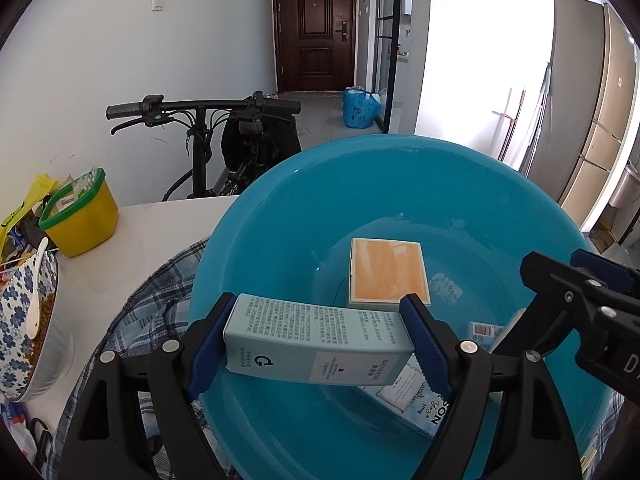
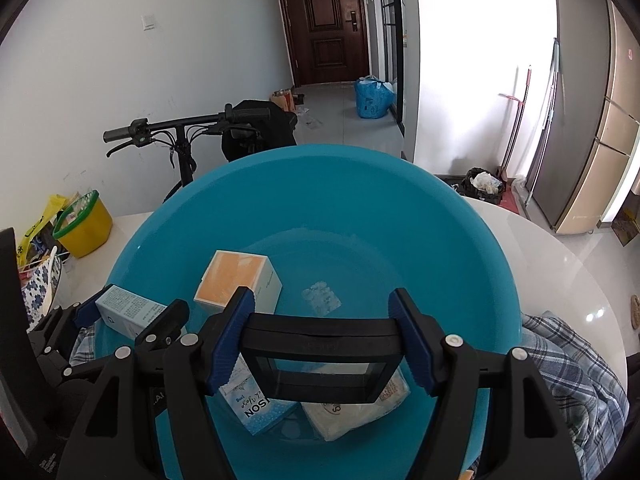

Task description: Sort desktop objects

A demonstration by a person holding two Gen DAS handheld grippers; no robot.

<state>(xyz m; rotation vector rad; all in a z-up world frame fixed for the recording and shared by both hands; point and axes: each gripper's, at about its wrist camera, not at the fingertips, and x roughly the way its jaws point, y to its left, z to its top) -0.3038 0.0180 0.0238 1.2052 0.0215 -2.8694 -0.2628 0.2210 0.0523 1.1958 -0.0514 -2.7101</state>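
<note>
Pale box [image 1: 316, 344] clamped in left tongs [image 1: 316, 346], over basin rim [image 1: 208, 264]

A black bicycle [image 1: 208, 136] stands at middle left, its handlebar crossing the frame against a pale wall. Behind it, at upper centre, a dark brown door [image 1: 315, 30] closes the end of a hallway, and a blue bag [image 1: 360, 108] sits on the floor near it. At lower left, a yellow tub with a green rim [image 1: 82, 216] rests on the white worktop [image 1: 160, 224], beside a blue-flowered bowl with a white spoon [image 1: 26, 312]. A tall beige fridge [image 2: 600, 128] fills the right edge. A black bin [image 2: 484, 186] stands on the floor at middle right.
</note>
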